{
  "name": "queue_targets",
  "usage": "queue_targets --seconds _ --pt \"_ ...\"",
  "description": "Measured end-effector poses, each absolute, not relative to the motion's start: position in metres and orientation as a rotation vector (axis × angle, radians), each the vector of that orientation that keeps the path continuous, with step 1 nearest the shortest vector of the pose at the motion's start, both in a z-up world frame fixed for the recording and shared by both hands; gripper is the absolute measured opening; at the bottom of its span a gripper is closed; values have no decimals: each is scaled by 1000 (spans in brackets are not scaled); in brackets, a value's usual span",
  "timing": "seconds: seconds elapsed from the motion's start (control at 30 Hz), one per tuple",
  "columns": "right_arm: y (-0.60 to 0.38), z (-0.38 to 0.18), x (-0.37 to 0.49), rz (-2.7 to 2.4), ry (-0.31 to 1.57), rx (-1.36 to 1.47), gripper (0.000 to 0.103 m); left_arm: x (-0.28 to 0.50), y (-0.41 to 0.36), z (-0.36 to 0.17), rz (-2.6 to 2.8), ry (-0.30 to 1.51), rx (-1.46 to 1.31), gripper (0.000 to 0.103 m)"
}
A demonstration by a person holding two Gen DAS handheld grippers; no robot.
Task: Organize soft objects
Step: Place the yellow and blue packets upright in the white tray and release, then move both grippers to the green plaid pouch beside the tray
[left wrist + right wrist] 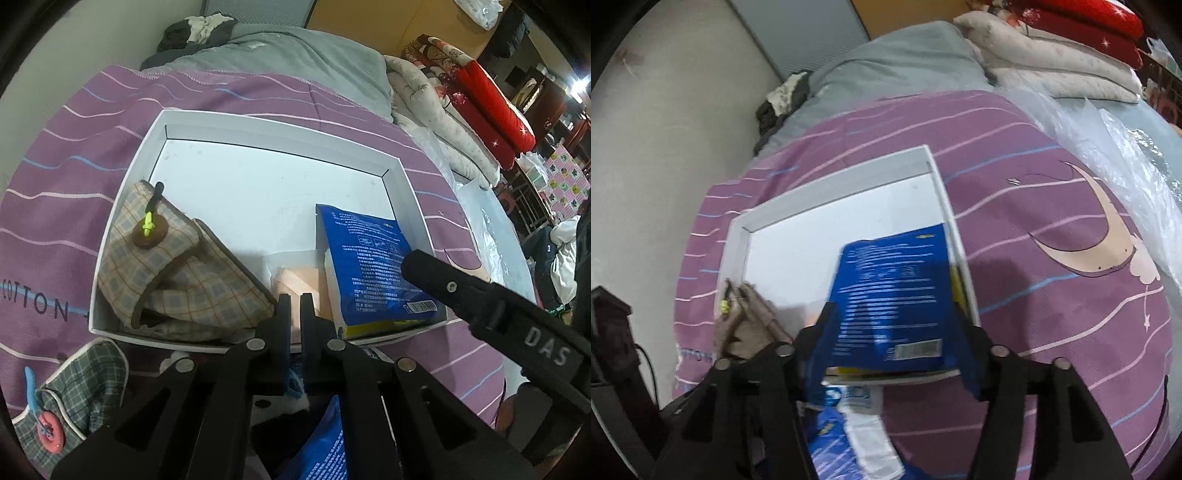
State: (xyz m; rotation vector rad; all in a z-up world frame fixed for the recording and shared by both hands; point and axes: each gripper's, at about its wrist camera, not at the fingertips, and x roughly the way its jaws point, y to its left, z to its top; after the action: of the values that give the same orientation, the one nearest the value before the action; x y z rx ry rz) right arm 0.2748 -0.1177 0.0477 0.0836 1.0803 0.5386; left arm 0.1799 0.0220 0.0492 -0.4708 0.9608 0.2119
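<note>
A white box [184, 122] lies on the purple striped bedspread. Inside it are a beige plaid cloth pouch [173, 273] at the left, a peach soft item [303, 280] in the middle and a blue packet [373, 266] at the right. My left gripper [294, 302] is shut and empty over the box's near rim. My right gripper [894, 317] is open, its fingers on either side of the blue packet [886, 295], which rests in the white box [827, 184]. The right gripper's finger [461, 288] shows beside the packet in the left wrist view.
A grey plaid pouch [74, 395] with a pink button lies on the bedspread left of the box. More blue packets [842, 428] lie below the box's near edge. Clear plastic [1108, 147] and folded quilts [461, 103] lie to the right.
</note>
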Motion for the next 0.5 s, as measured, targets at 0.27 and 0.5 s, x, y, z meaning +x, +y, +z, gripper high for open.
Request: queue_targets --seconds 0.27,0.5 --pt "-115 53 272 528 1095 70 64 177 25 52 185 979 -493 19" --pt "-110 55 265 551 1099 64 65 170 25 64 209 984 -468 31"
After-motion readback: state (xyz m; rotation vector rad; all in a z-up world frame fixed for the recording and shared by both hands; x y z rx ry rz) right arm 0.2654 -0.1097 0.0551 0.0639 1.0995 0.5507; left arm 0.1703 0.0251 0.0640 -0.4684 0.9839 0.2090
